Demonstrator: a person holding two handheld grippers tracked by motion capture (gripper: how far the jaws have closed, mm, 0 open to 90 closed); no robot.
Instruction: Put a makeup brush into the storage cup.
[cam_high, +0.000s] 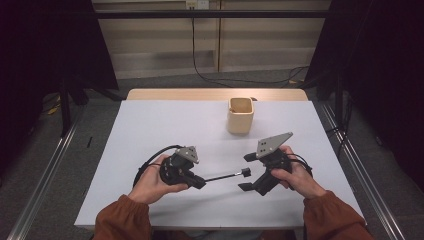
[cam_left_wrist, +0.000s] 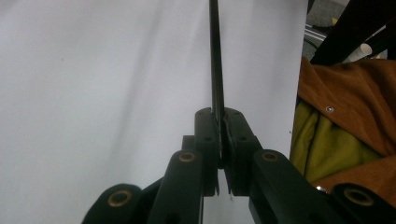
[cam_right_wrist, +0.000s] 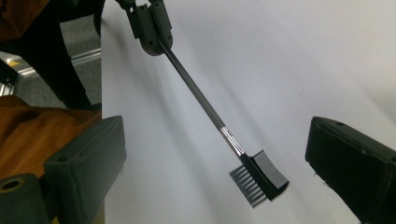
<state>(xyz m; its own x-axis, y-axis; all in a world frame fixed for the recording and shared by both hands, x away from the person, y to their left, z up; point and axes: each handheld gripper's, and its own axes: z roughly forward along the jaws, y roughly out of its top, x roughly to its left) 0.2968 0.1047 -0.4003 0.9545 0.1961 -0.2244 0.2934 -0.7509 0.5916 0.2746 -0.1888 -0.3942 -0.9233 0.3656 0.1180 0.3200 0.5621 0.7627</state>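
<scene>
No text, label, brand, number or sign is legible on anything here.

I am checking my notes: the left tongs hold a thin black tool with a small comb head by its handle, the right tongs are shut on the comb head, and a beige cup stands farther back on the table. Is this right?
Not quite. The right tongs are open: in the right gripper view the comb head lies between the jaws, untouched. The left tongs do hold the tool by its handle, and the beige cup does stand farther back on the table.
</scene>
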